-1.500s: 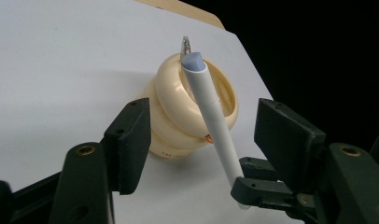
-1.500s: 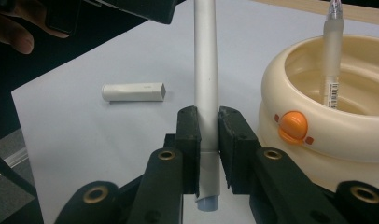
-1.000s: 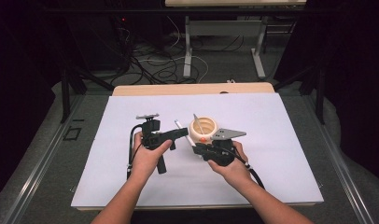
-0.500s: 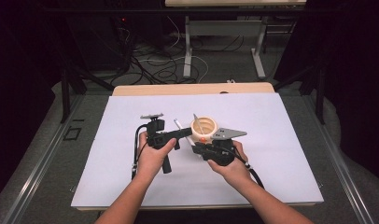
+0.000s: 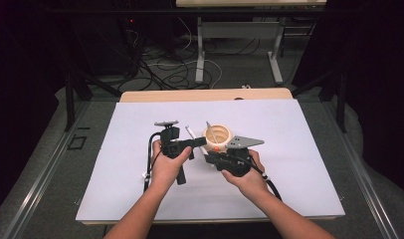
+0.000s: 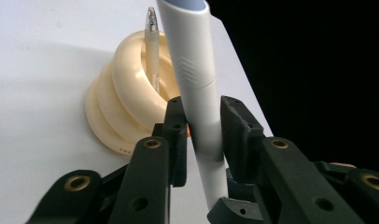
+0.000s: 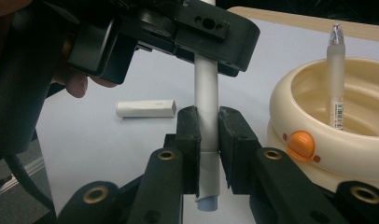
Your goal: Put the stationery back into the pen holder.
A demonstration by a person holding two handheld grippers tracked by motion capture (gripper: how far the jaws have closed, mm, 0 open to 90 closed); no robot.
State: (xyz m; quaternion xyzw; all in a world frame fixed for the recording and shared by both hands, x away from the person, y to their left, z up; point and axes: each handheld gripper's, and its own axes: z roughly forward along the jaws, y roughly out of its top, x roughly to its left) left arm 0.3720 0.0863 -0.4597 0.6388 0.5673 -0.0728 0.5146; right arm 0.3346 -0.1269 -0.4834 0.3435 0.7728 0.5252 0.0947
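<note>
White pen (image 7: 206, 93) sits clamped in both your left gripper (image 6: 199, 123) and right gripper (image 7: 207, 135), jaws closed, beside the cream holder (image 7: 346, 140). You seem mid-handover; next, release one side before lifting it over the rim.

White-covered worktop (image 5: 299, 194) with a wooden far edge, bearing a cream ribbed holder (image 5: 217, 137) and, beside it, a white cap (image 7: 146, 108).
</note>
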